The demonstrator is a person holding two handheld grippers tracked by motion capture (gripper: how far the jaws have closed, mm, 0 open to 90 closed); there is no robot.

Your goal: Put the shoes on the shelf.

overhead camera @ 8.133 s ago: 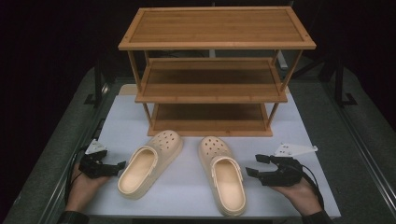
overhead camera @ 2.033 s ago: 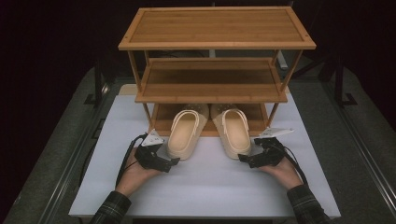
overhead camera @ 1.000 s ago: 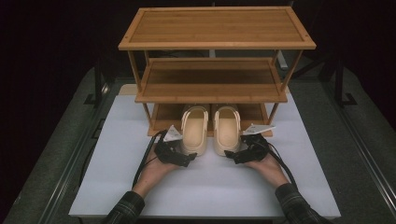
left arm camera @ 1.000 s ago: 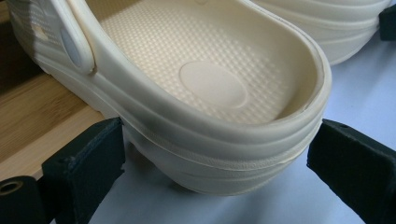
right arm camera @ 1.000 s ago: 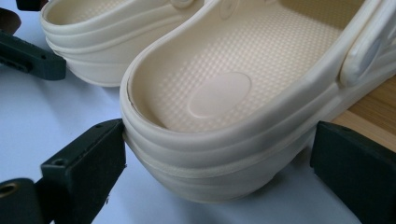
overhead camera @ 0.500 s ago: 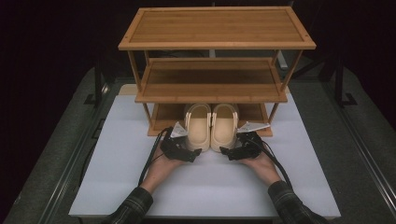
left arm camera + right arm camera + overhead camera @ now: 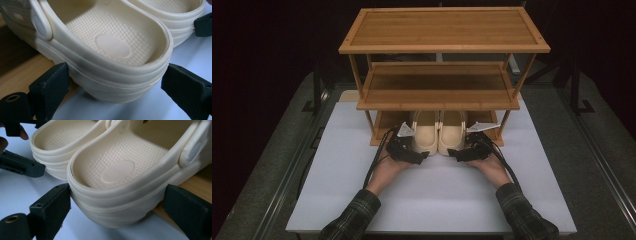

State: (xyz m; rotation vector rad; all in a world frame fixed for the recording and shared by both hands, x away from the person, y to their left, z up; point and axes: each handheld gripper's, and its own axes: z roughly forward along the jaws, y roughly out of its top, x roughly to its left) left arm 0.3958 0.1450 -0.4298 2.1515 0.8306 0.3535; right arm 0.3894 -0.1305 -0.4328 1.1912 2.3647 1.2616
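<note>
Cream foam clogs, two, side by side with heels toward the person, toes under the bottom shelf of the bamboo rack (image 7: pixel 444 30).

Nearest, high view: plaid sleeves (image 7: pixel 352 217) enter at 6 o'clock over the white table top (image 7: pixel 432 200). Left gripper (image 7: pixel 421 156) sits at the heel of the left clog (image 7: pixel 426 134); right gripper (image 7: pixel 455 155) at the heel of the right clog (image 7: pixel 452 134). The two grippers point inward, toward each other.

Left gripper view: jaws spread apart, straddling the left clog's heel (image 7: pixel 112 50). Jaw at 8 o'clock touches or nearly touches the heel wall; jaw at 4 o'clock stands just clear. Not clamped. Heel overhangs the white surface; the clog's forward part rests on wood at 9 o'clock. Right clog's rim (image 7: pixel 180 15) at 1 o'clock, touching or just beside.

Right gripper view: jaws likewise apart around the right clog's heel (image 7: pixel 117 172), 8 o'clock jaw in contact or nearly, 4 o'clock jaw just beside. Left clog (image 7: pixel 60 137) at 11 o'clock, the other gripper's black jaws beyond it at 10 o'clock.

Farther: middle shelf (image 7: pixel 439 85) and top shelf bare.
</note>
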